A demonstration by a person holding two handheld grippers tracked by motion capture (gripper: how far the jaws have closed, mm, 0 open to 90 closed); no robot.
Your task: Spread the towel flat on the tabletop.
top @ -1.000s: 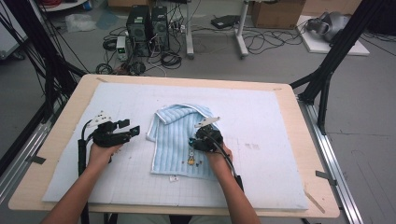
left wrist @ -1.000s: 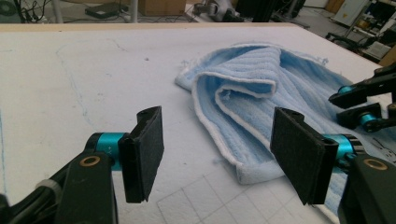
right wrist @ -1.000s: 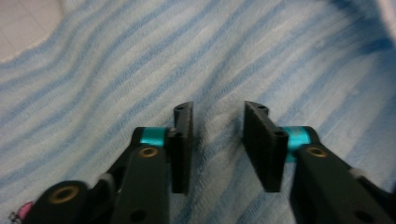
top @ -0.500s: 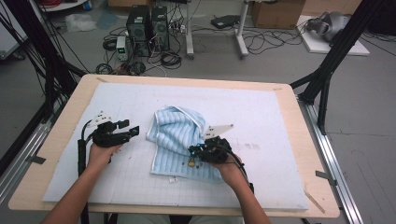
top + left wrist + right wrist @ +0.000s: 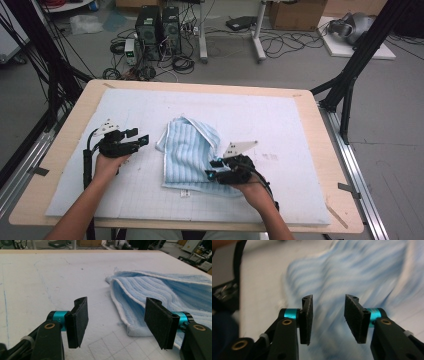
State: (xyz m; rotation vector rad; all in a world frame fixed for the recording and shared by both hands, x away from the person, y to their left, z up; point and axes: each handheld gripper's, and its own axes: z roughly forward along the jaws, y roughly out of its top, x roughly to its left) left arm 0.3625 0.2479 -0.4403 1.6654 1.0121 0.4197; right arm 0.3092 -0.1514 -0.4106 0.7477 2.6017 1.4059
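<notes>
Surface: wooden table under a white gridded mat; grey floor behind carried computer towers and loose cables.
Towel: light blue ribbed towel, folded over on itself, lay on the mat about mid-table, between the two grippers.
Left gripper: left gripper rested on the mat left of the towel, jaws spread wide with nothing between them; in the left gripper view the towel's near folded corner lay just ahead, toward the right-hand jaw, not touched.
Right gripper: right gripper sat at the towel's right lower edge; jaws had just been opening, now parted. In the right gripper view, blurred, the towel lay beyond the gap, not clamped.
</notes>
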